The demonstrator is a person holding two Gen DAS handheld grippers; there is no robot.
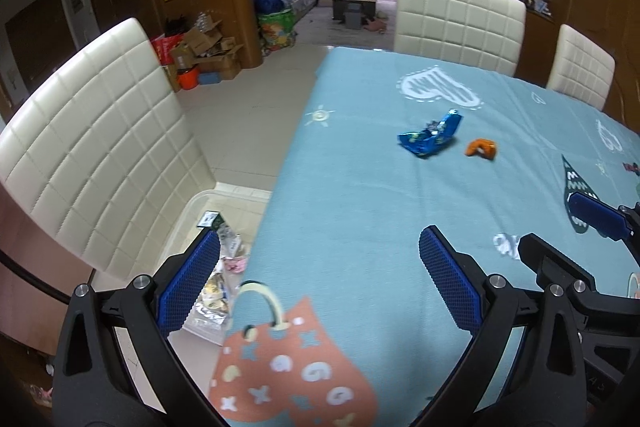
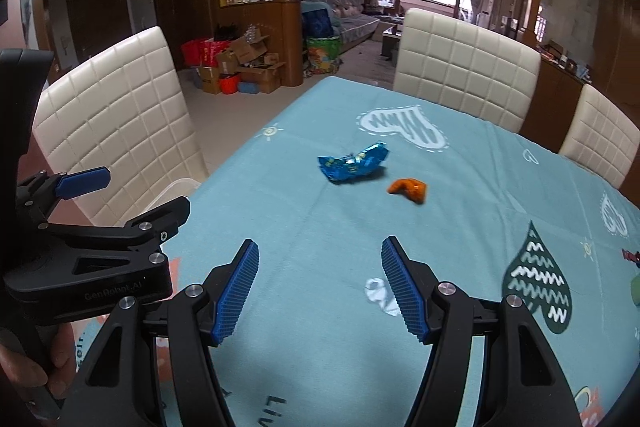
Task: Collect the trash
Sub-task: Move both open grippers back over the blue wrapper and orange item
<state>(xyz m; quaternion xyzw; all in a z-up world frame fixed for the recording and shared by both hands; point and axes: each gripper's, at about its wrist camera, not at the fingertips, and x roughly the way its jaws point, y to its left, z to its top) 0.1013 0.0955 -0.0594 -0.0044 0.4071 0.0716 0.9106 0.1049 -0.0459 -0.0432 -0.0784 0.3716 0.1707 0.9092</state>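
While agape, grippers near, seemingly, wrappers.

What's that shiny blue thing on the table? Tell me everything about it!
It is a crumpled blue snack wrapper, shiny like foil, with small printed pictures too blurry to read. It lies on the light blue tablecloth, bent so one end sticks up. A small orange scrap lies close beside it, not touching. Both pairs of fingers are open and well short of it, so nothing is holding it.
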